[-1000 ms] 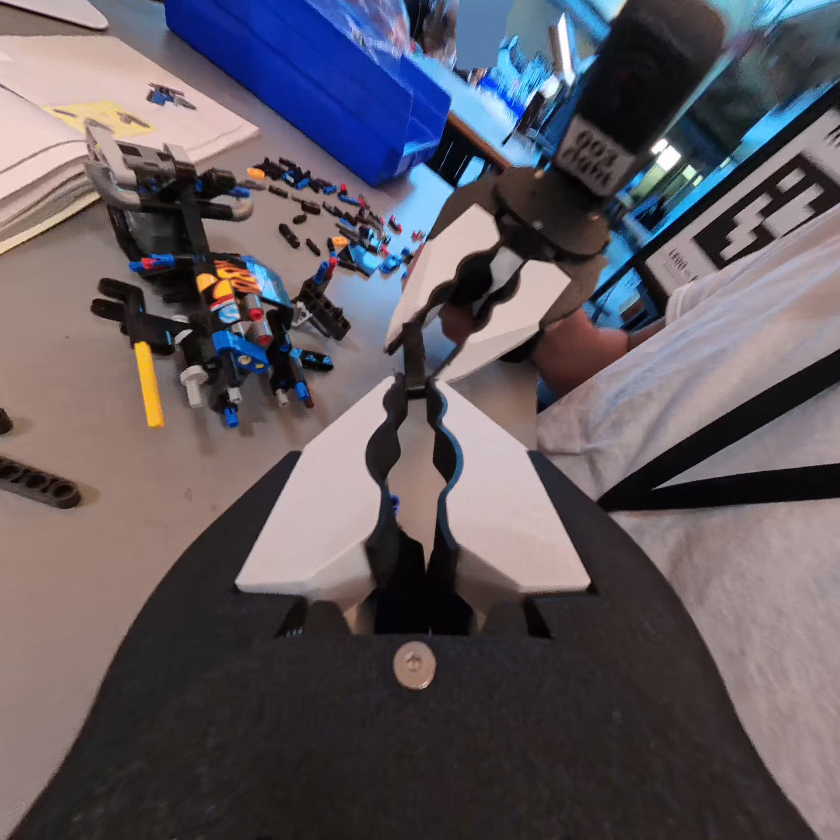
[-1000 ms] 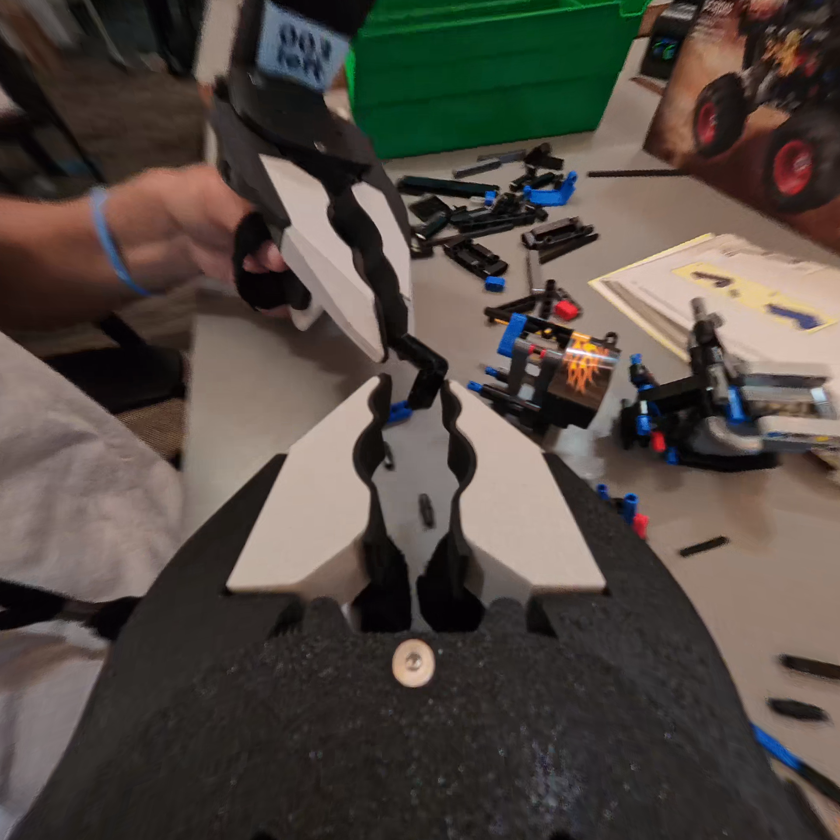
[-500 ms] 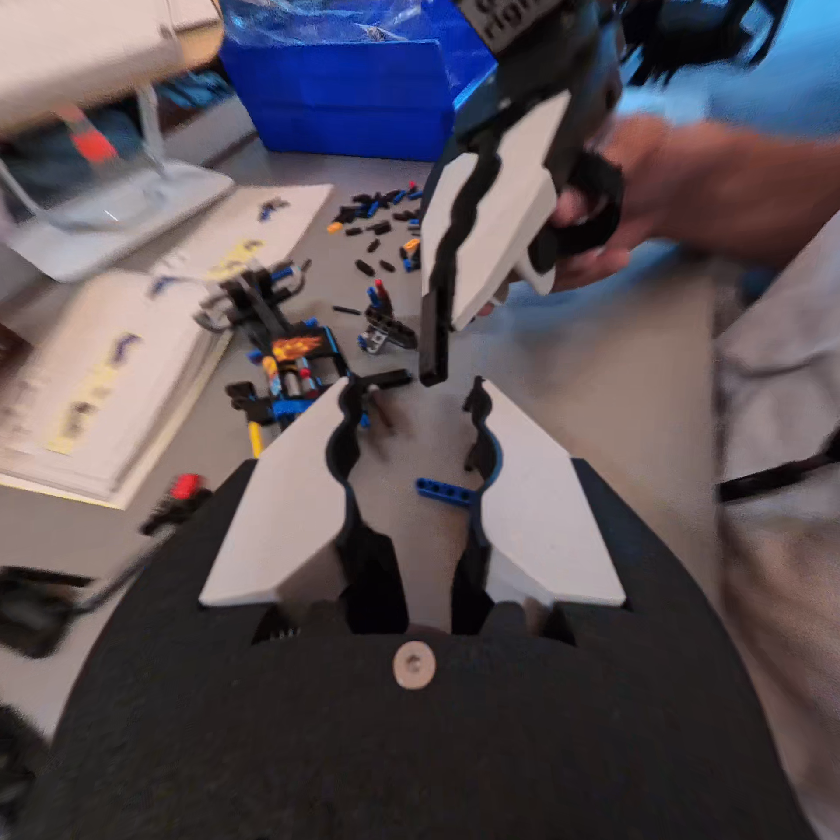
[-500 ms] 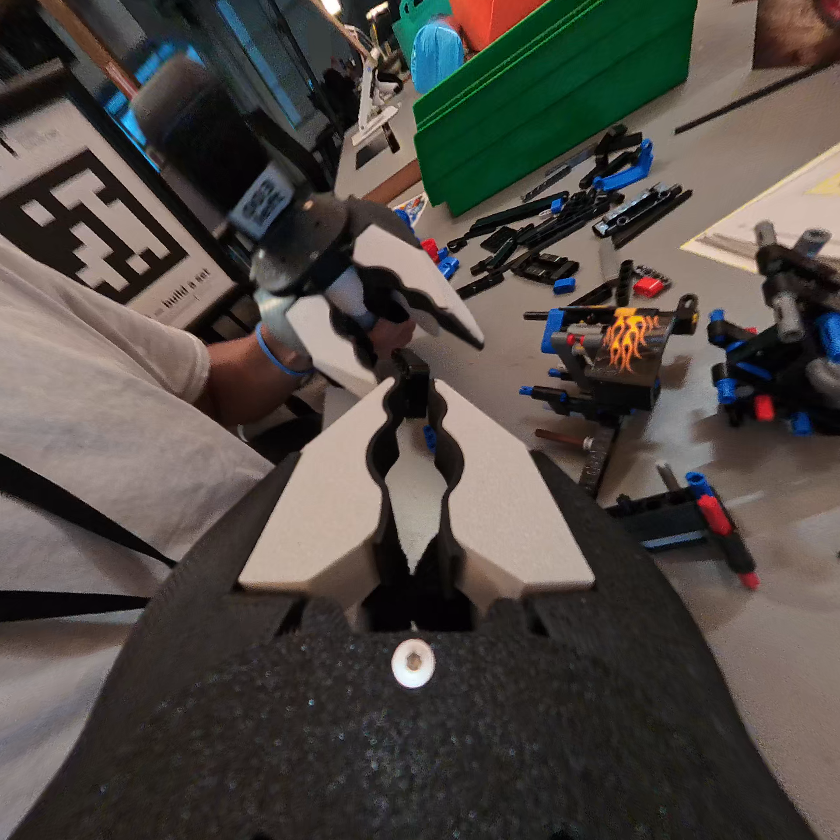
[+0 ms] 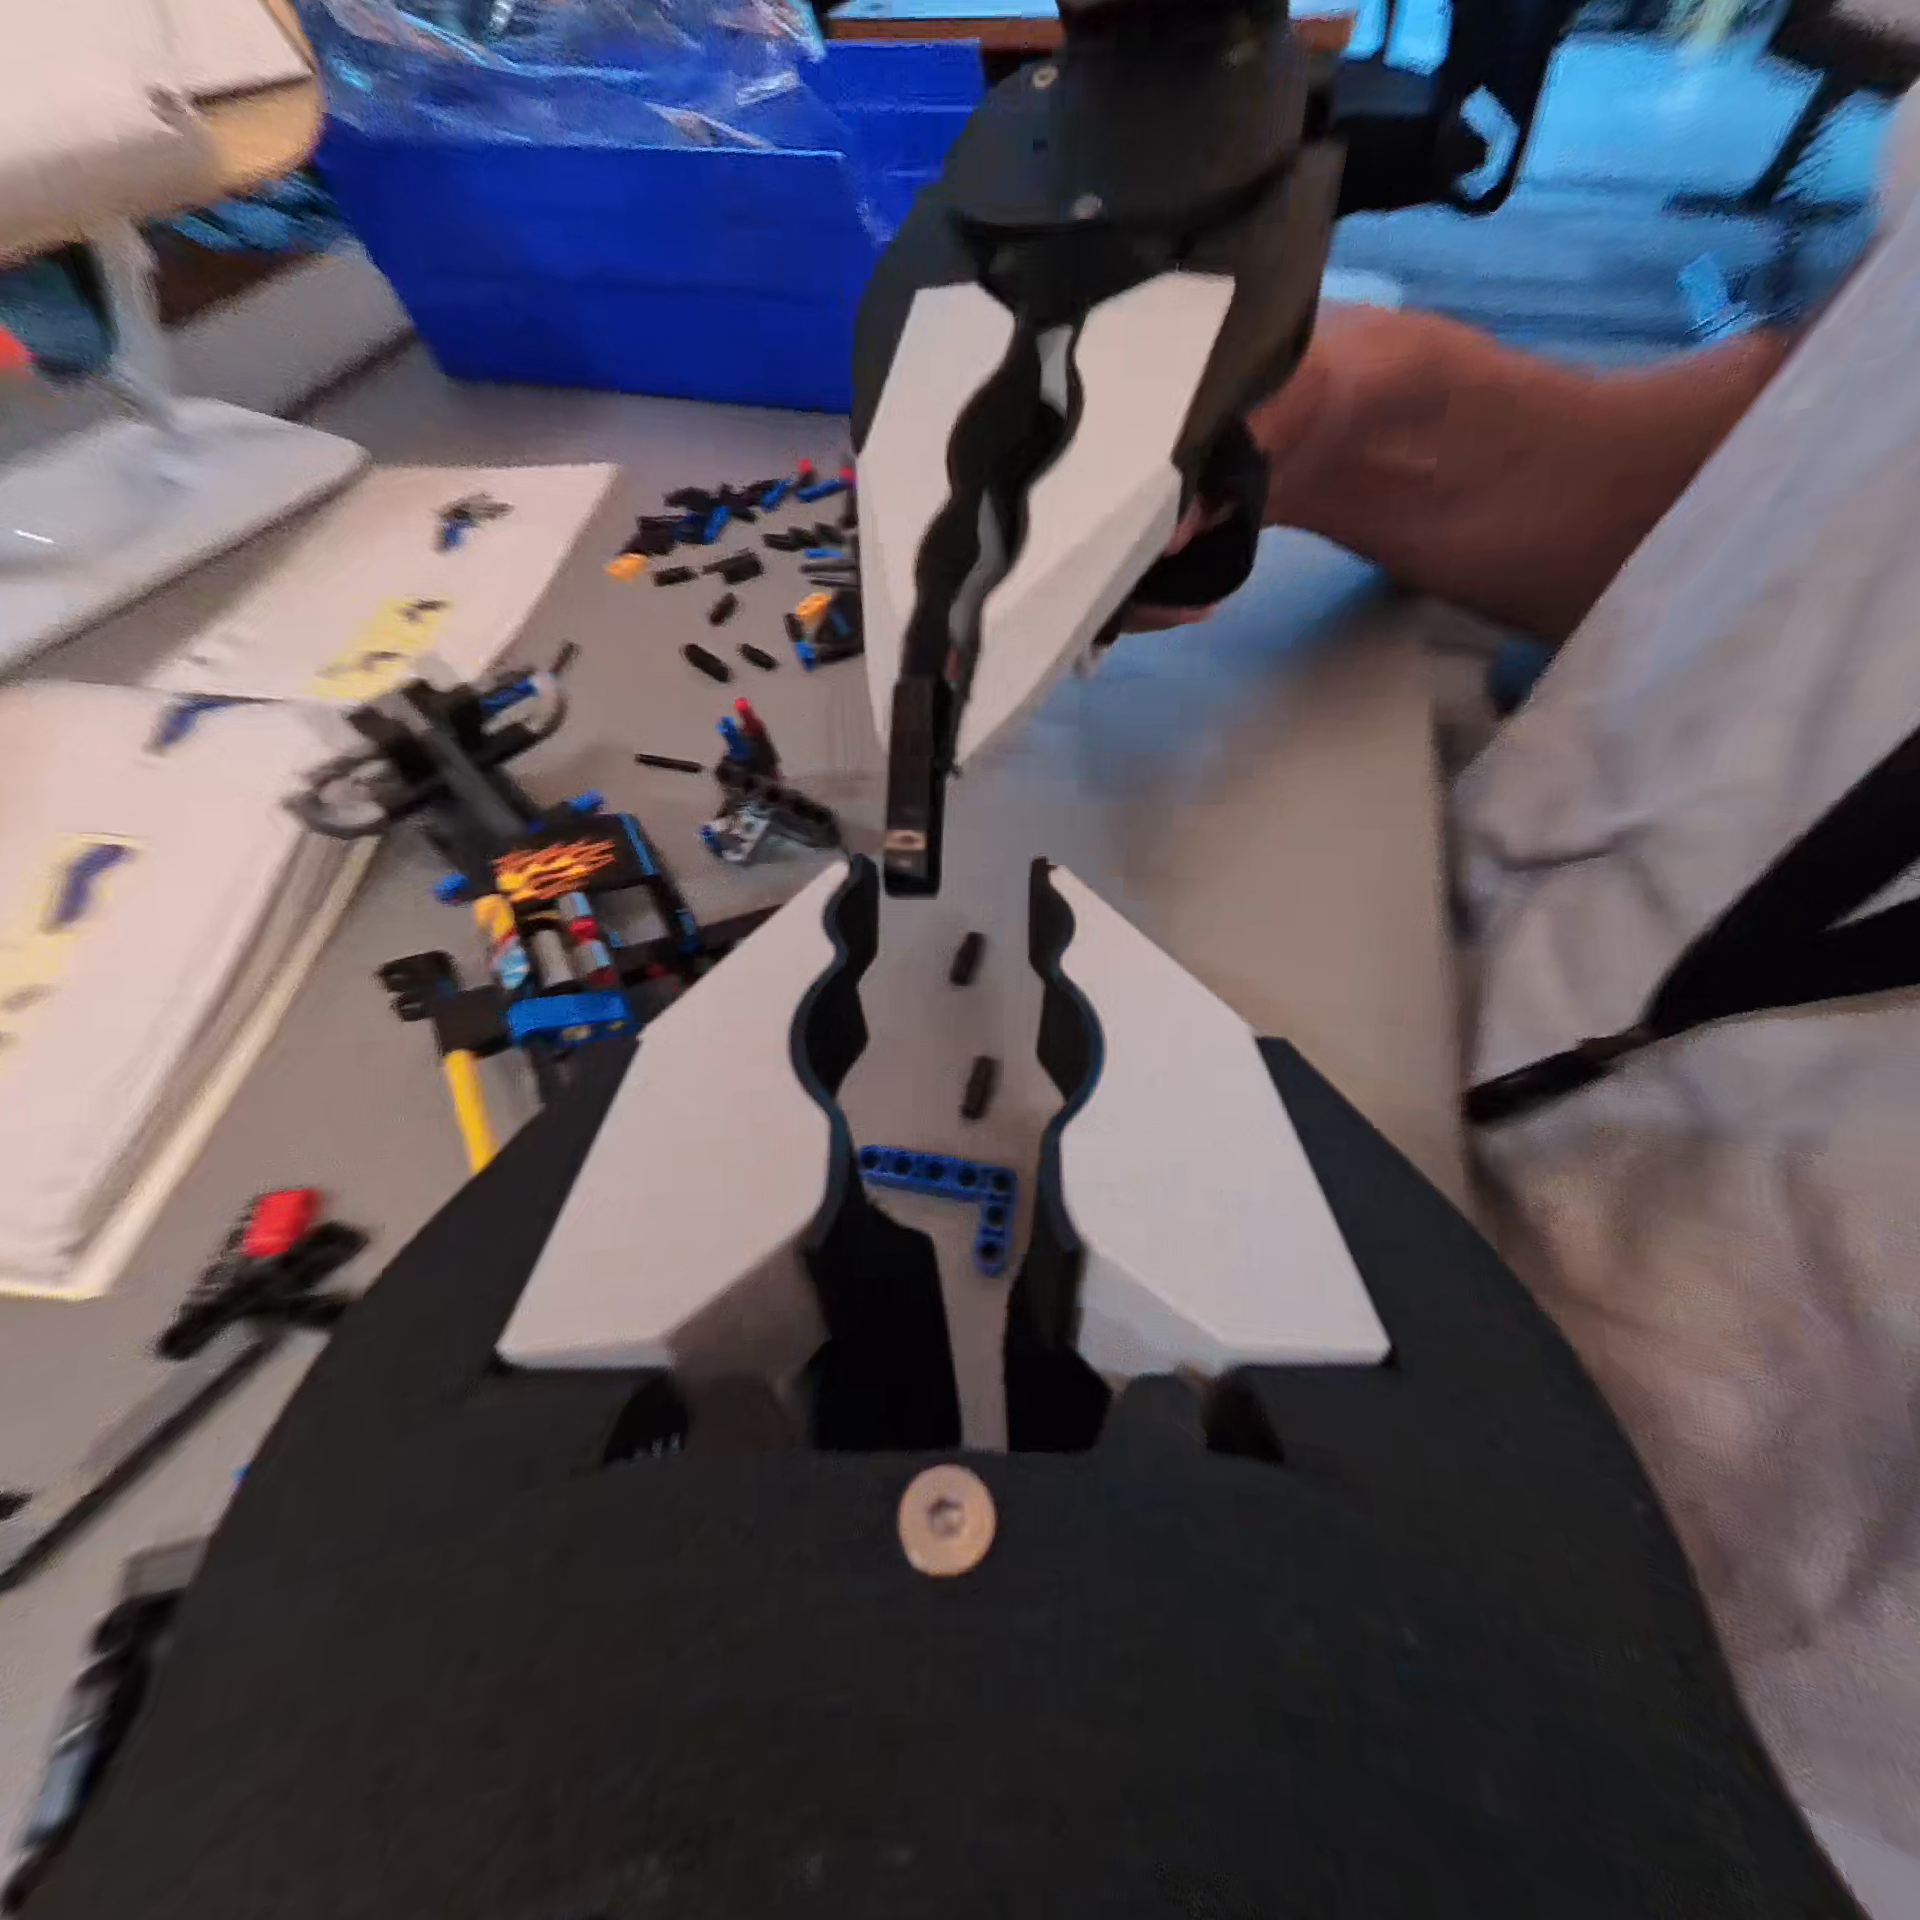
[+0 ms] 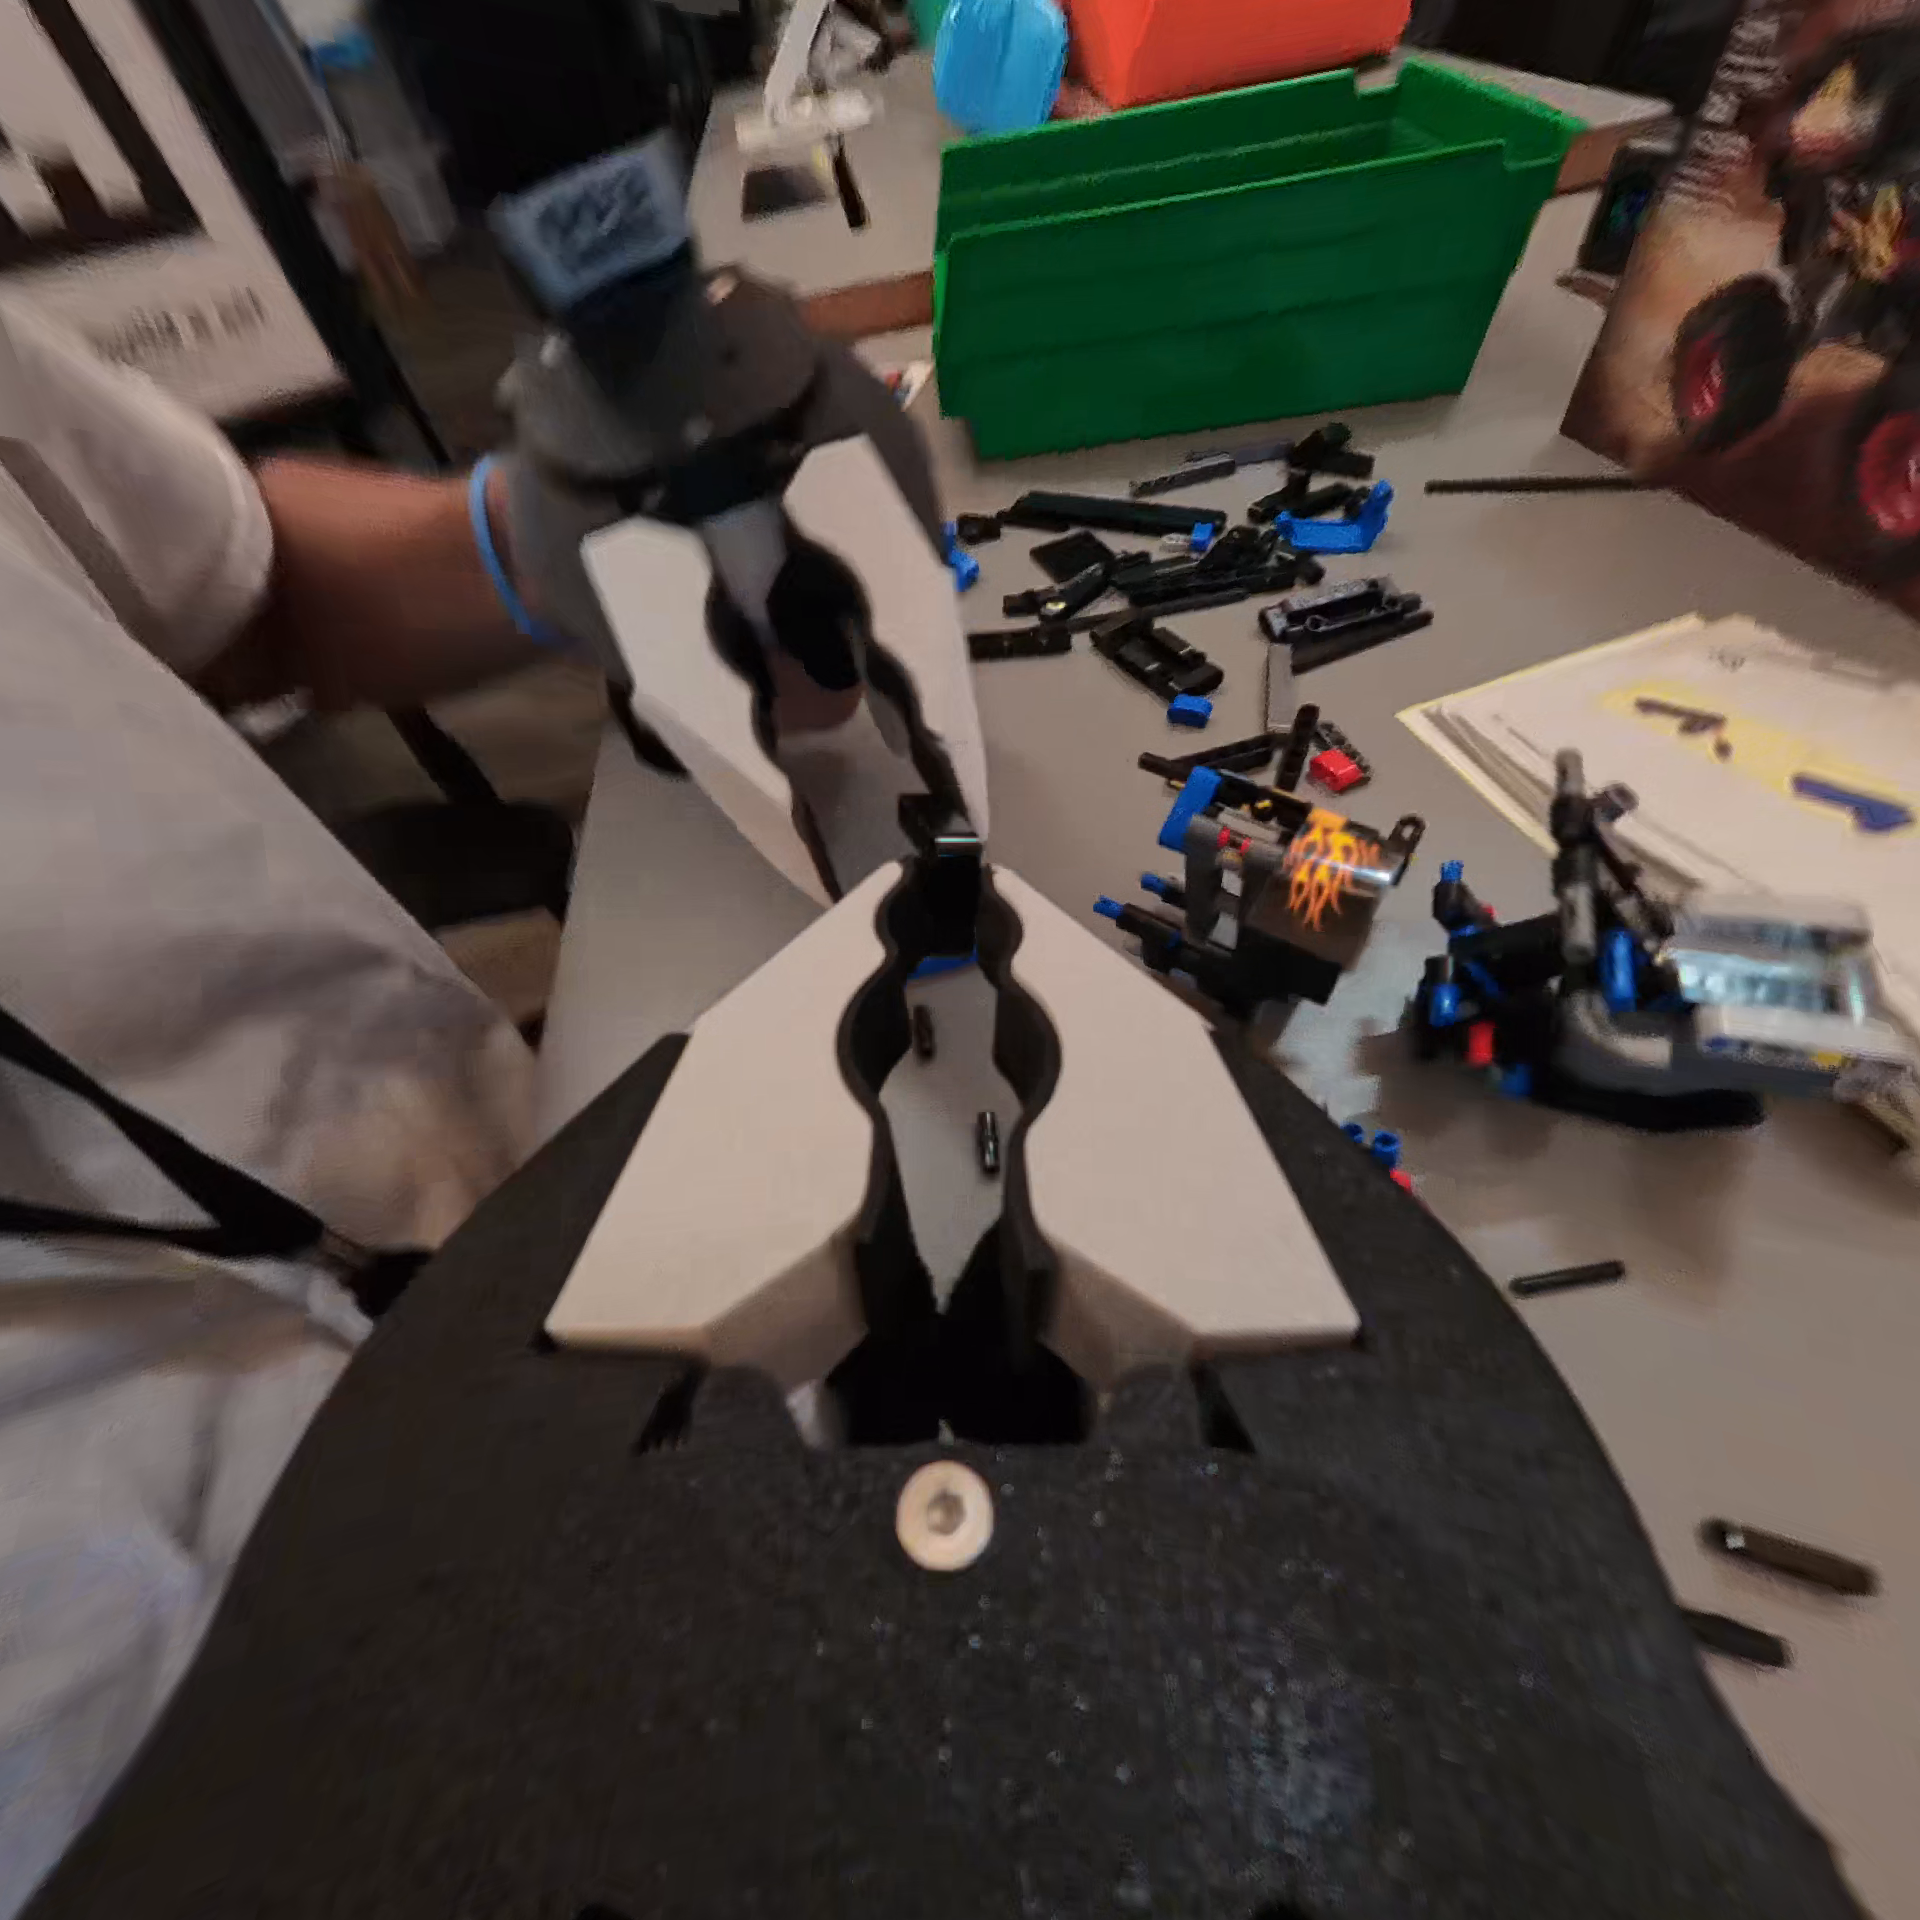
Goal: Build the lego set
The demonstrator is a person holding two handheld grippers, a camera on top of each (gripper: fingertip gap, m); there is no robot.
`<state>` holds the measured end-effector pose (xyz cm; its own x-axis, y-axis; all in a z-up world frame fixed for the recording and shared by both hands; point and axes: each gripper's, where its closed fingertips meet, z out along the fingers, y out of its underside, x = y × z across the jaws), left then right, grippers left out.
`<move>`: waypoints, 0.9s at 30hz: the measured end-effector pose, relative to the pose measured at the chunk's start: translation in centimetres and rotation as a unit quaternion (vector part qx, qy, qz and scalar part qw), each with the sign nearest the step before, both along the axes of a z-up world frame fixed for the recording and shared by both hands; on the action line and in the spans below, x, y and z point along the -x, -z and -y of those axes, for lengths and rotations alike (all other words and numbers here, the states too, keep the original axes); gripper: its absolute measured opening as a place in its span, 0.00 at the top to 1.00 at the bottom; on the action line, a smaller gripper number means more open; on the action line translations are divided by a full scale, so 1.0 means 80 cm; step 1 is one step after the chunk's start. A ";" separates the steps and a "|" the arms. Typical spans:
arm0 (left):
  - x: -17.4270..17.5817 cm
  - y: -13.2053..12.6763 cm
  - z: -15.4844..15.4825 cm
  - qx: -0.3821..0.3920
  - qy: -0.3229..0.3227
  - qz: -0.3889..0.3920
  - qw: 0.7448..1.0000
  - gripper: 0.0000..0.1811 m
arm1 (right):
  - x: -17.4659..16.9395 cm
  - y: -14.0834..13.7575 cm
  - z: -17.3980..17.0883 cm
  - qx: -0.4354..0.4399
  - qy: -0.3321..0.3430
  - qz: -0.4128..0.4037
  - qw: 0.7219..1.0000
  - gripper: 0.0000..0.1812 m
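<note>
My right gripper [image 6: 943, 878] is shut on a short black beam [image 6: 940, 836] held above the grey table. In the left wrist view it [image 5: 930, 727] hangs tips down, and the beam [image 5: 912, 821] ends just off my left gripper's tips. My left gripper [image 5: 951, 878] is open and empty; it also shows in the right wrist view [image 6: 883, 821]. On the table between its fingers lie a blue L-shaped beam [image 5: 935, 1174] and two black pins [image 5: 966, 956]. A flame-decorated sub-assembly [image 5: 566, 862] [image 6: 1320, 873] and a grey, black and blue chassis [image 6: 1621, 987] stand nearby.
Loose parts lie in piles [image 6: 1195, 592] [image 5: 748, 551]. A green bin [image 6: 1195, 291], a blue bin [image 5: 623, 260], the set's box [image 6: 1787, 312] and open instruction booklets [image 5: 135, 935] [image 6: 1714, 727] ring the work area. A person's white shirt [image 5: 1714, 935] fills the near side. Left and right tips are no more than a few centimetres apart.
The black beam passed from my left gripper to my right: the left opened and let go, and the right shut on it. Both views have swung around since.
</note>
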<state>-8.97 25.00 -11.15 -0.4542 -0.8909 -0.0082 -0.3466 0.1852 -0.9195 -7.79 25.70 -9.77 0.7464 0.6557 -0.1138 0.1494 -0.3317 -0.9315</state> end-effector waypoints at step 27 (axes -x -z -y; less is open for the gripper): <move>-0.009 -0.010 0.017 0.114 0.102 -0.114 0.982 0.93 | -0.001 0.003 0.019 0.054 -0.065 -0.023 0.996 0.97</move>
<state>-8.22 23.61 -10.33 -0.5911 -0.7476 0.3027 -0.5250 0.0716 -0.8481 -7.74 24.18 -9.97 0.6487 0.7283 -0.2209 0.1552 -0.4107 -0.8984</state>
